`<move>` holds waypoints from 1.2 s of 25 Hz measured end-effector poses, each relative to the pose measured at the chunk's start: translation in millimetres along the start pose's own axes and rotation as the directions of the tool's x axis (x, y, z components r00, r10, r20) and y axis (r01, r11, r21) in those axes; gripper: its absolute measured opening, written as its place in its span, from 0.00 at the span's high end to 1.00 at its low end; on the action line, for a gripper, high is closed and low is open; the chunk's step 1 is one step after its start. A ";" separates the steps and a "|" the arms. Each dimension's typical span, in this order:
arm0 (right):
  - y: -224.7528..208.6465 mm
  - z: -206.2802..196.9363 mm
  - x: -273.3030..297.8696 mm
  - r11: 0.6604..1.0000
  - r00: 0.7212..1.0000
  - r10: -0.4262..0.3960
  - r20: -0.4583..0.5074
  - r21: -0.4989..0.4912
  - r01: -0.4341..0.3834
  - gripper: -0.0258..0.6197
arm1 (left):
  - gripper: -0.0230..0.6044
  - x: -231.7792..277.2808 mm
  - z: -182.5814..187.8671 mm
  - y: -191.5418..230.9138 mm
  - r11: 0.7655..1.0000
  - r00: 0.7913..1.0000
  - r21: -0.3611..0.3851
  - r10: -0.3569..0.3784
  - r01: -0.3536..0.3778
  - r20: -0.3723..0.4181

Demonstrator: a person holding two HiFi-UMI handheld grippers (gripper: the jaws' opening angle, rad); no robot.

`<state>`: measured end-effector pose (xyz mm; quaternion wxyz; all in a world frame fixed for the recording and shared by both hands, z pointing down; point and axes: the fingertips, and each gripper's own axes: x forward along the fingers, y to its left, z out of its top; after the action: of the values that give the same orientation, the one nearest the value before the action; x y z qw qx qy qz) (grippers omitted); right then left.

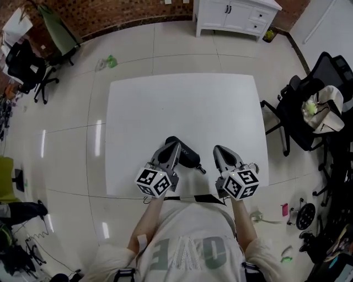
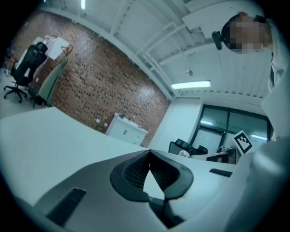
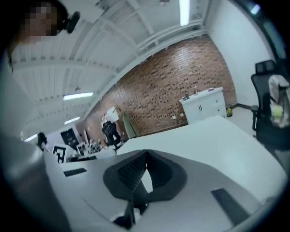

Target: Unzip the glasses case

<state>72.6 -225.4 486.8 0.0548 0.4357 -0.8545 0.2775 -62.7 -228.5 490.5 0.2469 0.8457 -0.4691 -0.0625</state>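
A black glasses case [image 1: 186, 154] lies on the white table [image 1: 182, 104] near its front edge. In the head view my left gripper [image 1: 175, 146] lies over the case's left side; whether it touches the case I cannot tell. My right gripper [image 1: 219, 149] is to the right of the case, a short gap away. A short black strap [image 1: 202, 169] trails from the case towards the front edge. In the left gripper view the left gripper [image 2: 149, 155] has its tips together on nothing, and the right gripper [image 3: 146, 155] stands the same. Neither gripper view shows the case.
A black office chair [image 1: 300, 113] with a bag stands right of the table and another chair [image 1: 27, 69] at the far left. A white cabinet [image 1: 234, 16] is beyond the table against a brick wall. Small items litter the floor at the right.
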 end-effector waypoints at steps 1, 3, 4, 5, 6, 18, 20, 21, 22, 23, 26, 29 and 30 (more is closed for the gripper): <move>-6.7 6.5 -3.2 0.998 0.999 -0.005 0.039 0.068 0.003 0.96 | 0.96 -0.9 8.9 -0.9 1.000 0.999 0.012 0.008 -0.009 0.031; -19.7 11.5 -9.9 0.988 0.997 -0.023 0.077 0.152 0.011 0.96 | 0.96 -4.0 20.8 -5.3 1.000 0.997 0.010 0.021 -0.021 0.074; -23.6 11.0 -13.4 0.986 0.996 -0.030 0.084 0.164 0.016 0.96 | 0.96 -8.5 26.2 -7.3 0.999 0.995 0.005 0.032 -0.033 0.099; -24.5 9.2 -16.8 0.987 0.996 -0.033 0.085 0.158 0.020 0.96 | 0.96 -15.8 32.0 -8.6 0.999 0.991 0.002 0.049 -0.050 0.127; -22.3 6.6 -20.8 0.990 0.996 -0.032 0.084 0.141 0.020 0.96 | 0.96 -25.9 38.0 -9.3 0.998 0.985 -0.004 0.069 -0.069 0.159; 77.1 -62.4 -134.4 0.999 0.987 -0.003 0.158 0.047 -0.005 0.96 | 0.96 -179.1 21.7 -58.8 0.998 0.962 0.038 0.029 -0.041 0.271; 102.2 -87.0 -165.5 0.998 0.986 -0.021 0.167 0.061 0.010 0.96 | 0.96 -216.6 7.6 -83.0 0.998 0.964 0.055 0.001 -0.016 0.266; 115.7 -97.9 -181.0 0.998 0.985 -0.030 0.169 0.065 0.019 0.96 | 0.96 -235.6 1.4 -93.5 0.998 0.966 0.063 0.000 -0.017 0.260; 129.2 -106.2 -196.4 0.997 0.985 -0.036 0.169 0.069 0.025 0.96 | 0.96 -254.0 -2.9 -103.5 0.998 0.967 0.065 0.006 -0.024 0.256; 143.0 -112.0 -212.2 0.997 0.984 -0.036 0.172 0.073 0.024 0.96 | 0.96 -272.3 -5.8 -114.1 0.998 0.966 0.060 0.015 -0.032 0.257; 182.4 -130.2 -260.4 0.999 0.983 -0.027 0.180 0.043 0.020 0.96 | 0.96 -331.5 -16.7 -146.1 0.996 0.963 0.063 0.038 -0.057 0.266; 205.5 -154.7 -303.9 1.000 0.981 -0.025 0.190 0.014 0.023 0.96 | 0.96 -383.4 -32.9 -172.5 0.993 0.957 0.082 0.057 -0.084 0.283; 210.8 -163.8 -320.4 1.000 0.980 -0.024 0.197 0.022 0.020 0.96 | 0.96 -399.3 -40.2 -182.3 0.993 0.955 0.081 0.064 -0.091 0.289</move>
<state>81.8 187.3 427.1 -0.0317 0.4709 -0.8481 0.2407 -130.6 194.9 388.4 0.1391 0.8193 -0.5349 -0.1525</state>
